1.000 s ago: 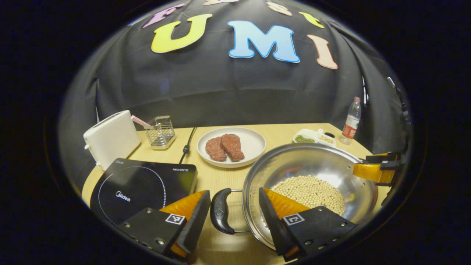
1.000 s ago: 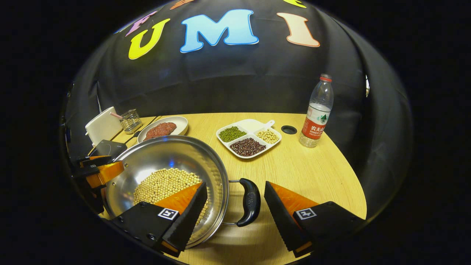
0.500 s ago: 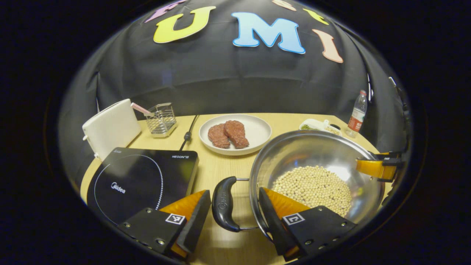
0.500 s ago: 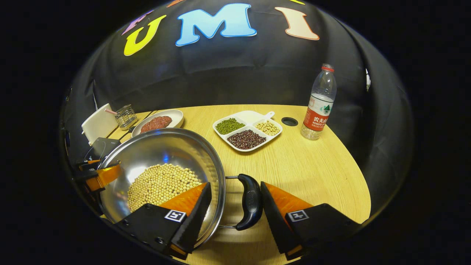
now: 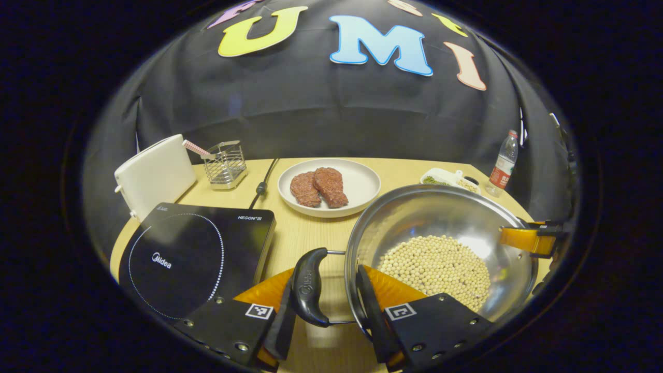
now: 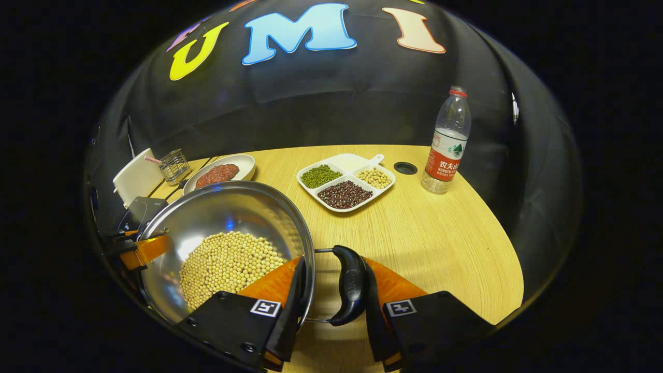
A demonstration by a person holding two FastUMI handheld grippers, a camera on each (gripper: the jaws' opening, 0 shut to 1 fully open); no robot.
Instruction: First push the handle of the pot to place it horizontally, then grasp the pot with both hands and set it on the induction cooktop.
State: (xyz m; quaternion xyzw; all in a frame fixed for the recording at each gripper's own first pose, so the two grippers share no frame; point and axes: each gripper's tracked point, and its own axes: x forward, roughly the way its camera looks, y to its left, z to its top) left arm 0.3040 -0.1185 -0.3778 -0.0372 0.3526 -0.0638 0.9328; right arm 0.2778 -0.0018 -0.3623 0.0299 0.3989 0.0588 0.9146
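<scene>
- Your left gripper [image 5: 325,316] has just closed from wide open; its fingers now clamp the pot's [image 5: 440,248] black side handle and rim.
- Your right gripper [image 6: 331,305] has closed likewise on the opposite handle [image 6: 349,285].
- The pot of beans sits on the table [image 6: 440,243], ready to lift.
- The cooktop [image 5: 191,254] lies just left, bare; the plate of meat [image 5: 329,187] stands behind.

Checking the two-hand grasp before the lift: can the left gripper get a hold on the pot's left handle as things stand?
Probably yes. The left gripper already straddles the handle and the rim of the pot. One finger looks to touch the handle, the other lies just inside the rim. Nothing sits between them.
</scene>
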